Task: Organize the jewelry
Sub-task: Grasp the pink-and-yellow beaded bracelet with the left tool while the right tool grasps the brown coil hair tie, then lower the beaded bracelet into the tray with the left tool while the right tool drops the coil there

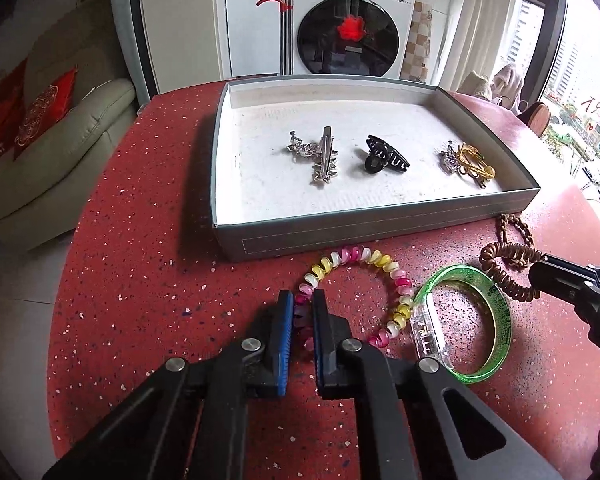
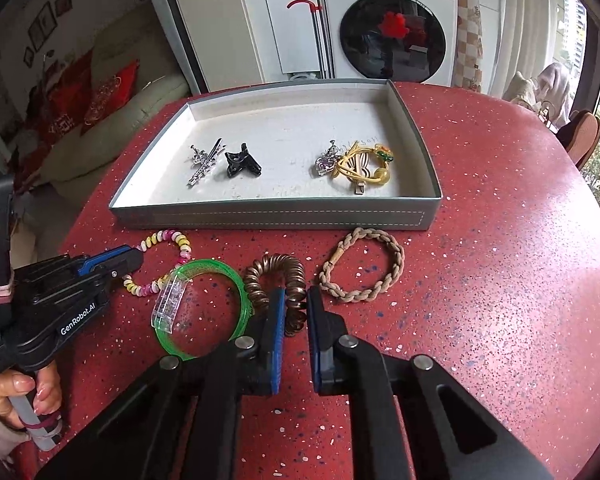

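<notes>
A grey tray (image 1: 340, 232) (image 2: 276, 216) on the red table holds silver clips (image 1: 320, 156), a black claw clip (image 1: 384, 158) and gold pieces (image 1: 470, 162). In front of it lie a pink-yellow spiral band (image 1: 380, 264) (image 2: 168, 240), a green bangle (image 1: 496, 308) (image 2: 204, 272), a brown spiral band (image 1: 508, 264) (image 2: 280, 268) and a braided beige bracelet (image 2: 364, 272). My left gripper (image 1: 302, 300) is shut on the left side of the pink-yellow band. My right gripper (image 2: 296, 300) is shut on the brown spiral band.
A washing machine (image 1: 348, 20) stands beyond the table. A sofa with red cushions (image 1: 40, 140) is at the left. A window is at the right. The table's round edge falls away at left and right.
</notes>
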`<state>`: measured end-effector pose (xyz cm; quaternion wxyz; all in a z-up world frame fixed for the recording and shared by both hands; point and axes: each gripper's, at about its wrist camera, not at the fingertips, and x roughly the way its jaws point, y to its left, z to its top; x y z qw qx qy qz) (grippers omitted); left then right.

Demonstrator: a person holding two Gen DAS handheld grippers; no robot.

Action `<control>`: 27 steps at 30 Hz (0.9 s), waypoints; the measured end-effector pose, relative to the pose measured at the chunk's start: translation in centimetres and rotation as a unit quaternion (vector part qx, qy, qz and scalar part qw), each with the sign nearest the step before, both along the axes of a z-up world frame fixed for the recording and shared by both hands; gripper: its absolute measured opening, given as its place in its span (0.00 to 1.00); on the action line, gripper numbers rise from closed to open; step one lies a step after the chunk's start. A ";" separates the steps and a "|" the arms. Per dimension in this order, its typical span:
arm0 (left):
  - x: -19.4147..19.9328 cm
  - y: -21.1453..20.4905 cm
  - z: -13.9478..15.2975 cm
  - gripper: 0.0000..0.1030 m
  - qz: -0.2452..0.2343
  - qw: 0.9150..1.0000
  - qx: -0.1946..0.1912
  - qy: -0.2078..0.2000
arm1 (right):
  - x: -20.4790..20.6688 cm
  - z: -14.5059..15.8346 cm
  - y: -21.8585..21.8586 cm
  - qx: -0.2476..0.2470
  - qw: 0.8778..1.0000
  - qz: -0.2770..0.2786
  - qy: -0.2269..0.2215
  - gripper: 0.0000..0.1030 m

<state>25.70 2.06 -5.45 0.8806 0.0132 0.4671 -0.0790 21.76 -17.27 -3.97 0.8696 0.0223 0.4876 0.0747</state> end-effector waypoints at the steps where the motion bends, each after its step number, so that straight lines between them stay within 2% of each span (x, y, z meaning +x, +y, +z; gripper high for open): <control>1: -0.1 0.2 0.1 0.27 0.000 1.000 -0.004 0.000 | -0.1 0.2 0.0 0.000 1.000 0.000 -0.002 0.11; 11: -1.4 1.9 2.8 0.27 -0.002 0.999 -0.038 -0.019 | -0.8 2.0 -0.6 0.010 1.000 -0.002 -0.018 0.11; 21: -1.8 1.4 5.7 0.27 -0.013 0.998 -0.048 -0.044 | -0.5 4.2 -0.7 0.018 0.999 -0.002 -0.037 0.11; 27: -0.8 0.6 6.9 0.27 -0.016 0.997 -0.050 -0.054 | 0.7 5.6 -0.7 0.022 0.999 -0.001 -0.050 0.11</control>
